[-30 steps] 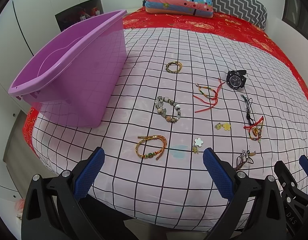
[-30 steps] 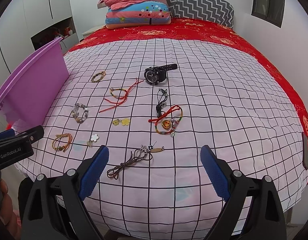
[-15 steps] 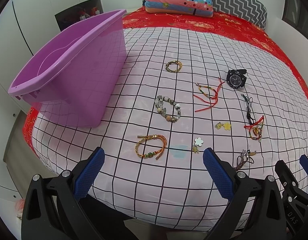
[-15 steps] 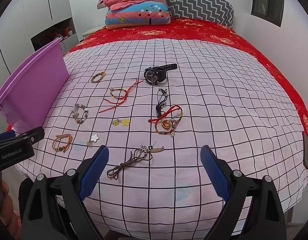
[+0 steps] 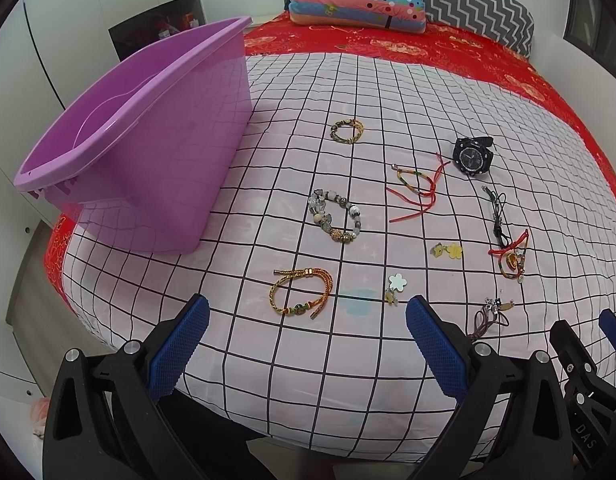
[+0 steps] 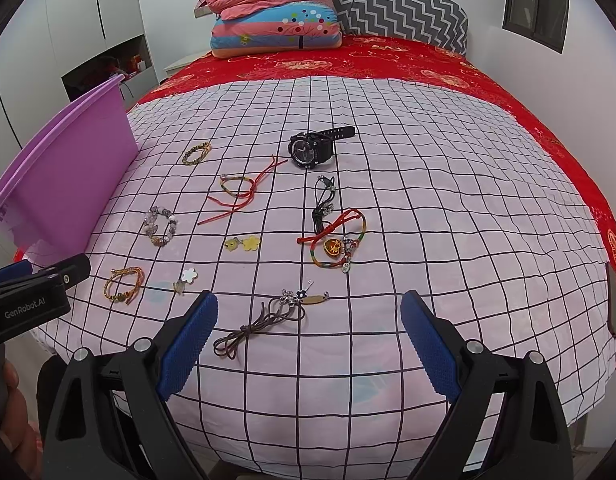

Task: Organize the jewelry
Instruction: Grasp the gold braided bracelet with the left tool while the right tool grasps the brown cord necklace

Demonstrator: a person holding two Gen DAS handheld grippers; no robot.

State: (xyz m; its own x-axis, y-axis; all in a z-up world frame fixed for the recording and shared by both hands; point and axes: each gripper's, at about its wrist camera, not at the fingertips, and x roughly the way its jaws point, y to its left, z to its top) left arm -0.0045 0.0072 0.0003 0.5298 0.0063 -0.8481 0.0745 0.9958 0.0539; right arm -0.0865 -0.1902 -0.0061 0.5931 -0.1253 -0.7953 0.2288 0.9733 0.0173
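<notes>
A bed fills the room, its near half covered by a pink checked sheet (image 6: 428, 208) over a red bedspread (image 6: 408, 60). A purple tub (image 5: 148, 152) stands at the left edge. Jewelry lies scattered across the sheet: a black watch (image 6: 312, 150) farthest, a beaded bracelet (image 5: 335, 216) just right of the tub, a gold braided bracelet (image 5: 302, 292) near the left gripper (image 5: 308, 344), and a brown cord necklace (image 6: 264, 320) close before the right gripper (image 6: 310, 344). Both grippers hover spread wide, grasping nothing.
</notes>
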